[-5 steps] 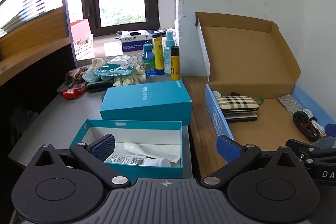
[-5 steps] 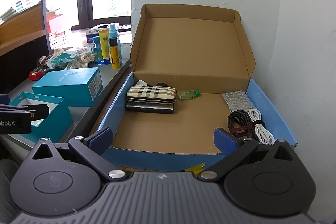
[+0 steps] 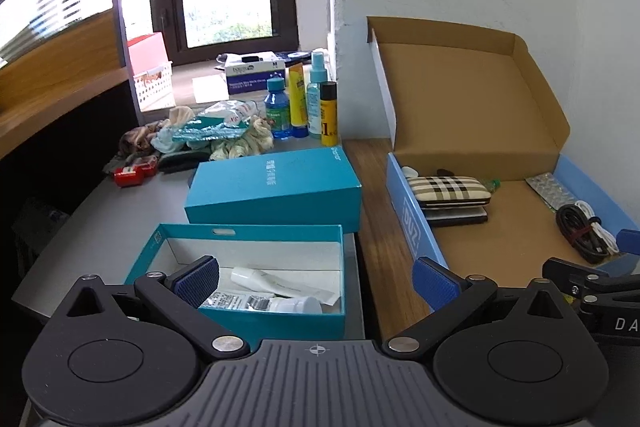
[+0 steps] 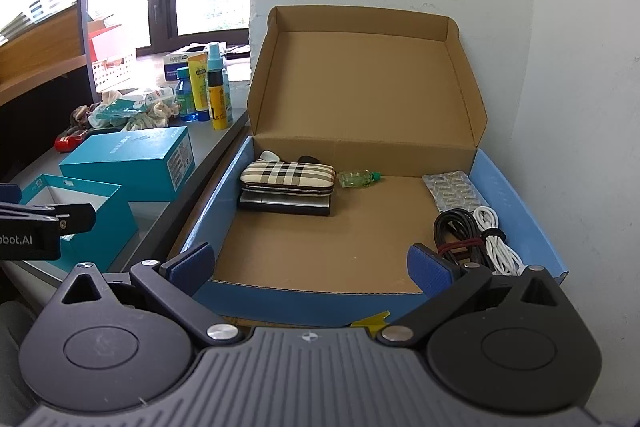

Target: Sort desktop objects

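My left gripper (image 3: 316, 281) is open and empty, hovering over the near edge of an open teal box (image 3: 240, 239) that holds white tubes (image 3: 276, 291). Behind it lies the closed teal lid box (image 3: 276, 187). My right gripper (image 4: 312, 265) is open and empty too, at the front wall of the blue cardboard box (image 4: 304, 301). Inside that box lie a plaid case (image 4: 288, 177) on a dark flat case, a small green bottle (image 4: 358, 179), a pill blister (image 4: 452, 189) and coiled black and white cables (image 4: 472, 235).
Bottles (image 3: 304, 103), crumpled cloths and packets (image 3: 216, 135) and a red item (image 3: 130, 173) crowd the grey desk's back. A white basket (image 3: 154, 85) stands by the window. The cardboard box's lid (image 4: 368, 87) leans upright against the white wall.
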